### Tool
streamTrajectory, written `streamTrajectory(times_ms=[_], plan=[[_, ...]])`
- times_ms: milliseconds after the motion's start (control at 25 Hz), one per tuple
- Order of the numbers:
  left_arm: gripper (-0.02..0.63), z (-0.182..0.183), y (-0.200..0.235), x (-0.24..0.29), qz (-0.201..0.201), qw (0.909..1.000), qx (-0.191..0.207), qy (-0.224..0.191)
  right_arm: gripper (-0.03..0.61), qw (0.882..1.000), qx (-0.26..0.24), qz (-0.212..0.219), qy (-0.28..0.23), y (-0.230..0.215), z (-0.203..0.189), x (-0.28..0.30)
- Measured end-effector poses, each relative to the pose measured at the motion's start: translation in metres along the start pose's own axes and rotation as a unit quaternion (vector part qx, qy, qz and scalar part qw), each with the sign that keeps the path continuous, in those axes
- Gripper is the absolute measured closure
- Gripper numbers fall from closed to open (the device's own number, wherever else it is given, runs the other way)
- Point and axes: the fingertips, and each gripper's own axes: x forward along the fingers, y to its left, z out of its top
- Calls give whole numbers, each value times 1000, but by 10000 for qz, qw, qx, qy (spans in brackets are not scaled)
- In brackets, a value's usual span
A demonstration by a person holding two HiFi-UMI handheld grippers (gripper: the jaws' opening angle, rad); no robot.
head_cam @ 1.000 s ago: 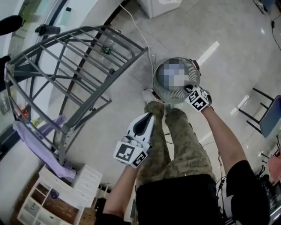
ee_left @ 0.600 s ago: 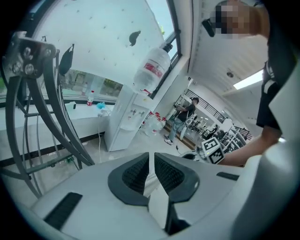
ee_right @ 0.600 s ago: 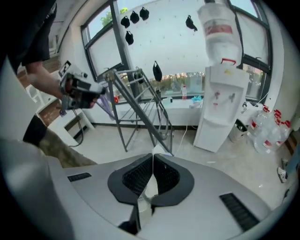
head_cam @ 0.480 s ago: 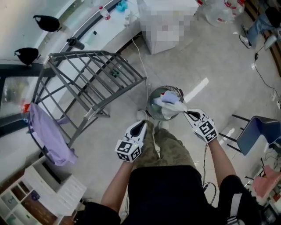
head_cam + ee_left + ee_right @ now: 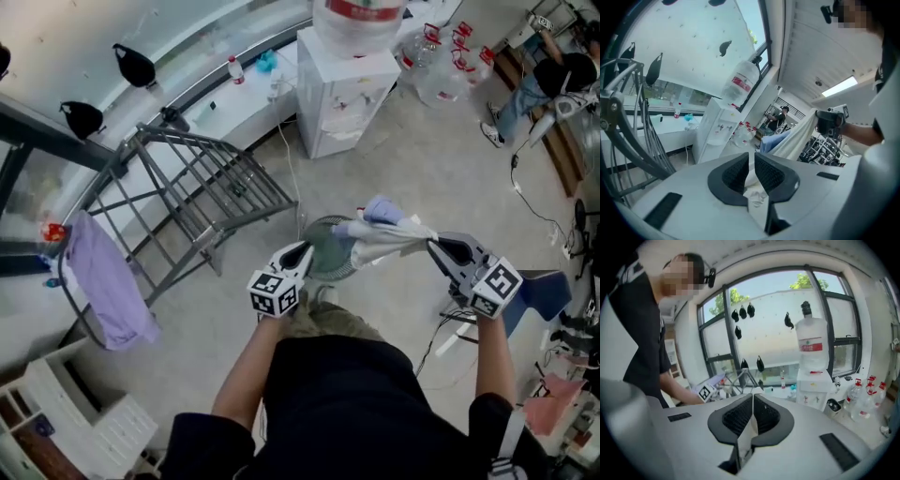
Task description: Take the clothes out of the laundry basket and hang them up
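**Q:** Jaw state, each unit?
**A:** Left gripper: jaws clamped on a fold of the white garment. Right gripper: jaws clamped on its other edge.

**Q:** Garment location?
**A:** Held between both grippers, over the laundry basket. Drying rack stands to the left.

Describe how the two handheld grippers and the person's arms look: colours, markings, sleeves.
The left gripper and right gripper match: smooth white moulded bodies, with black jaw housings that taper to a point and black ribbed pads. Each carries a white cube printed with black square markers. The person wears a black short-sleeved top; the forearms are bare.
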Motion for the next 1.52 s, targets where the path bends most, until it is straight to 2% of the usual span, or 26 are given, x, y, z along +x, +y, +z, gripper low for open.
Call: streamTrajectory(times_ms=[80,240,400,560,640,760,880,1040,1200,1280,1360,1520], plan=[[598,19,-13,12,-164,9998,40,-83,575,9989,212,30,-428,3,41,-25],[596,48,-46,31,-458,9984,296,-169,575,9951,50,100,-978,17,110,-68],[516,52,-66,57,-700,9965,458,23,575,9891,-139,306,-1434,35,161,-105],[405,36,-90,82,-1200,9890,657,570,575,9819,-122,592,-1797,60,190,-132],[381,28,-100,94,-1384,9828,947,777,575,9781,-113,674,-1968,68,195,-144],[361,20,-117,107,-1696,9716,1341,956,575,9778,-143,466,-2038,72,193,-159],[360,17,-135,116,-2070,9576,1645,1145,575,9786,-146,259,-2037,75,192,-173],[360,-12,-162,134,-2579,9295,2080,1622,575,9769,-134,193,-2124,80,189,-189],[361,-44,-197,154,-3046,9053,2328,1828,575,9768,-121,26,-2137,81,177,-199],[410,-57,-210,158,-3185,8953,2401,1982,575,9771,-72,-127,-2121,80,168,-207],[508,-61,-221,157,-3255,8967,2266,1965,575,9770,24,-247,-2118,80,163,-217],[576,-49,-215,143,-3117,9118,1985,1789,575,9746,226,-479,-2177,66,150,-235]])
